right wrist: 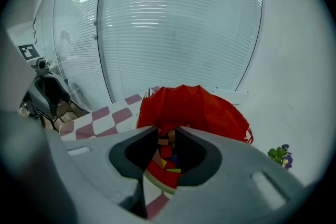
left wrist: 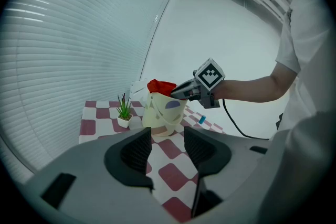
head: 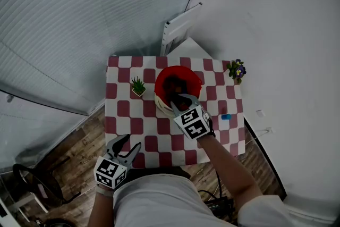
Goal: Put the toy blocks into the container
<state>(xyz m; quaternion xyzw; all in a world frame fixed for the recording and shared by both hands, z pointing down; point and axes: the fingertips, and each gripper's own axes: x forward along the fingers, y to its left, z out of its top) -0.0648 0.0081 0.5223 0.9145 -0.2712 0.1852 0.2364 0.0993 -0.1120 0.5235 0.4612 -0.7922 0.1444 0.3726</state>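
The container [head: 178, 82] is a cream bucket with a red liner, standing at the back middle of the checkered table [head: 122, 114]. Several coloured blocks [right wrist: 166, 152] lie inside it. My right gripper [head: 179, 99] hovers over its near rim and points into it. Its jaws [right wrist: 165, 134] stand a little apart with nothing between them. One blue block [head: 226, 116] lies on the cloth to the right of the bucket [left wrist: 164, 113]. My left gripper [head: 130, 143] is open and holds nothing, low at the table's front left edge [left wrist: 167, 139].
A small green plant [head: 138, 86] in a white pot stands just left of the container. A pot of purple flowers [head: 237, 70] sits at the table's back right corner. Window blinds run along the left, a white wall behind; a cable trails from the right gripper.
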